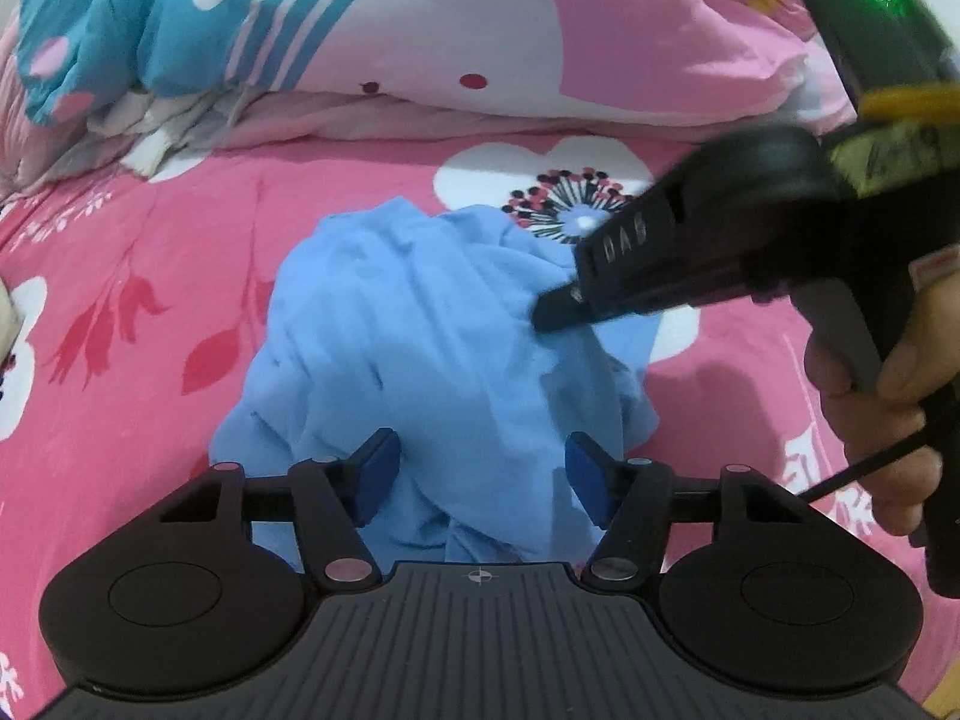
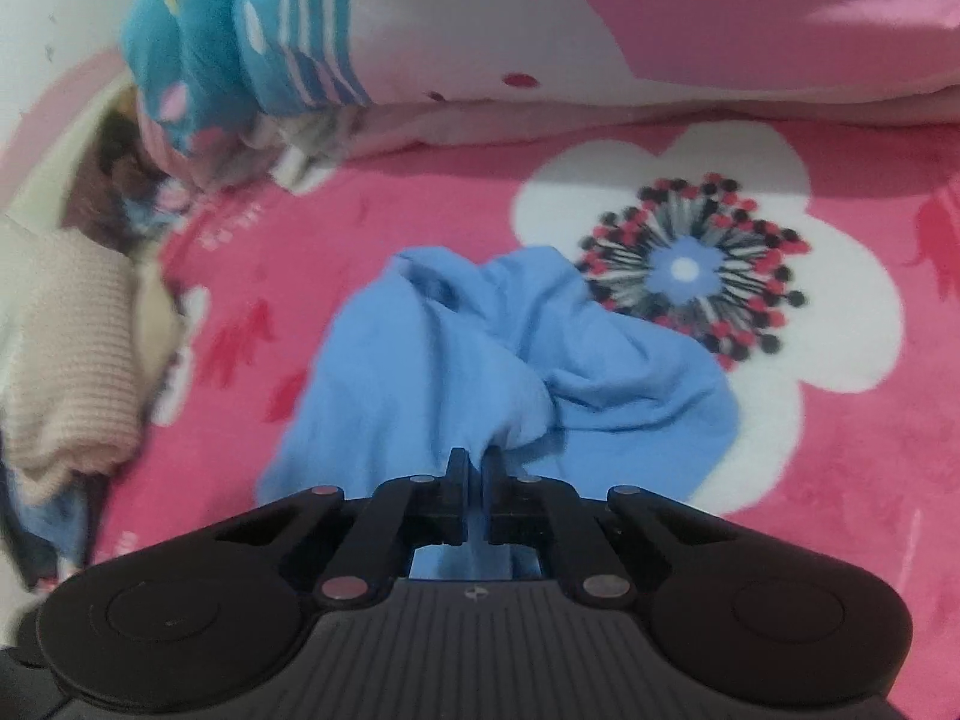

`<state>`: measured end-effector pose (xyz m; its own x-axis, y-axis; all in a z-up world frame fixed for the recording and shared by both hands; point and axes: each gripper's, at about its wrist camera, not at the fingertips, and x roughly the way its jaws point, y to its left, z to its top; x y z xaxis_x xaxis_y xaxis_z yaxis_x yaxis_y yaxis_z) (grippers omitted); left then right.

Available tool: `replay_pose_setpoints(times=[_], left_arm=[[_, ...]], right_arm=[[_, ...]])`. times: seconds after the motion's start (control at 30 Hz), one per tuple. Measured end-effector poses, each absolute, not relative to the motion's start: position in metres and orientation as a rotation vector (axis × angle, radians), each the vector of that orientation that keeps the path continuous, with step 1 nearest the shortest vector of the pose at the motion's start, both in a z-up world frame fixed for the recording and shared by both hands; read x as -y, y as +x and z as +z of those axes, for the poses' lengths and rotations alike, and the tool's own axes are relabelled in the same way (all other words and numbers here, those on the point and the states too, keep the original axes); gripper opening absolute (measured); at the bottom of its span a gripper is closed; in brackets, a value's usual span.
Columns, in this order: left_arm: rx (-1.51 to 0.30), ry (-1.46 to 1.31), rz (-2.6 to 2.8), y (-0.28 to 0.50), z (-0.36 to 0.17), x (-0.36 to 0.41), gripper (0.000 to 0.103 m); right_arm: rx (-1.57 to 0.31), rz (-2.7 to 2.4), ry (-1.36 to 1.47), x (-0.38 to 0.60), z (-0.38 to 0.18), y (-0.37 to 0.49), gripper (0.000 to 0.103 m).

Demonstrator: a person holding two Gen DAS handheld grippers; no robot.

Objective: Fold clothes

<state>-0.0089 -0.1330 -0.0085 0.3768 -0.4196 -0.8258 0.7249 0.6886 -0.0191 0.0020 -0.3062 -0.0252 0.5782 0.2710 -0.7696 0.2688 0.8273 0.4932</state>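
A crumpled light-blue garment [image 1: 420, 330] lies in a heap on the pink flowered bedsheet [image 1: 150, 240]. In the left wrist view my left gripper [image 1: 483, 474] stands open at the heap's near edge. A bulge of the blue cloth sits between its blue pads [image 1: 378, 471]. My right gripper [image 1: 555, 312] comes in from the right, held by a hand [image 1: 870, 396], its tip pinching the heap's upper right side. In the right wrist view the right gripper [image 2: 477, 468] is shut on a fold of the blue garment [image 2: 450, 360], and cloth shows through the slit between its fingers.
A folded pink, white and blue quilt [image 1: 420, 30] [image 2: 540, 18] lies across the back of the bed. A beige knitted garment [image 2: 66, 348] is stacked at the left edge. Bare sheet [image 2: 840, 480] spreads right of the heap, with a large white flower print [image 2: 684, 270].
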Motion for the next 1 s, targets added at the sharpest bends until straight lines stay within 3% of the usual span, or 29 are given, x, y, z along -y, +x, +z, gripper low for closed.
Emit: replay_pose_setpoints(times=[0.1, 0.4, 0.5, 0.67, 0.73, 1.0], left_arm=[[-0.931, 0.373, -0.742, -0.007, -0.008, 0.136, 0.082], [-0.889, 0.307, -0.640, 0.005, 0.004, 0.128, 0.082], [-0.865, 0.274, -0.612, 0.006, 0.008, 0.113, 0.065], [-0.854, 0.265, -0.598, 0.007, 0.011, 0.090, 0.024], [-0.853, 0.245, -0.588, 0.010, 0.014, 0.079, 0.014], [-0.868, 0.136, -0.439, 0.040, 0.018, 0.021, 0.003]], right_arm=[[-0.931, 0.088, 0.711, 0.311, -0.015, 0.003, 0.003], [-0.903, 0.377, 0.914, 0.299, -0.001, 0.022, 0.003], [-0.908, 0.455, 0.935, 0.285, 0.004, 0.027, 0.003], [-0.930, 0.504, 0.932, 0.257, 0.008, 0.033, 0.003], [-0.925, 0.514, 0.939, 0.247, 0.010, 0.038, 0.003], [-0.948, 0.521, 0.917, 0.202, 0.011, 0.075, 0.004]])
